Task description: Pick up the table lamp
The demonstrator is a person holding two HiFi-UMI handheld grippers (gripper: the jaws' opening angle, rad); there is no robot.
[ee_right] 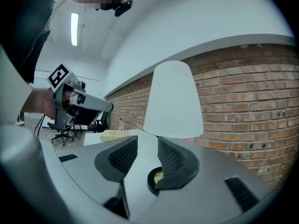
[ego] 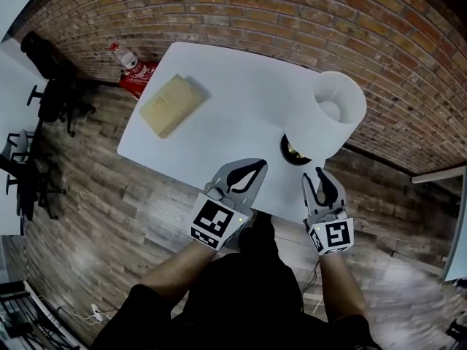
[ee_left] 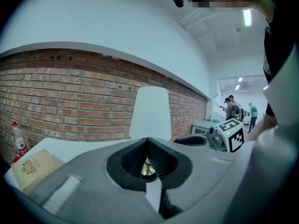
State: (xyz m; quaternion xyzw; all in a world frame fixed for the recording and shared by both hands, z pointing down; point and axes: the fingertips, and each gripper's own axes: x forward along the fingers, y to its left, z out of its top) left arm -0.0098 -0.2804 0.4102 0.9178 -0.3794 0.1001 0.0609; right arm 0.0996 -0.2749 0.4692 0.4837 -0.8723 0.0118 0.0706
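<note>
The table lamp [ego: 337, 111] stands at the far right corner of the white worktop [ego: 233, 93], its pale shade upright over a dark foot. The right gripper [ego: 314, 173] hangs over the near edge close to the lamp, its fingers [ee_right: 170, 157] spread with nothing between them. The left gripper [ego: 260, 164] is just beside it, fingers [ee_left: 135, 155] pressed together at the tips and holding nothing. A tan book [ego: 171, 104] lies well apart on the worktop's left side.

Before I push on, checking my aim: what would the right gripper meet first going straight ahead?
Likely the table lamp, its base just beyond the open right gripper; depth unclear.
</note>
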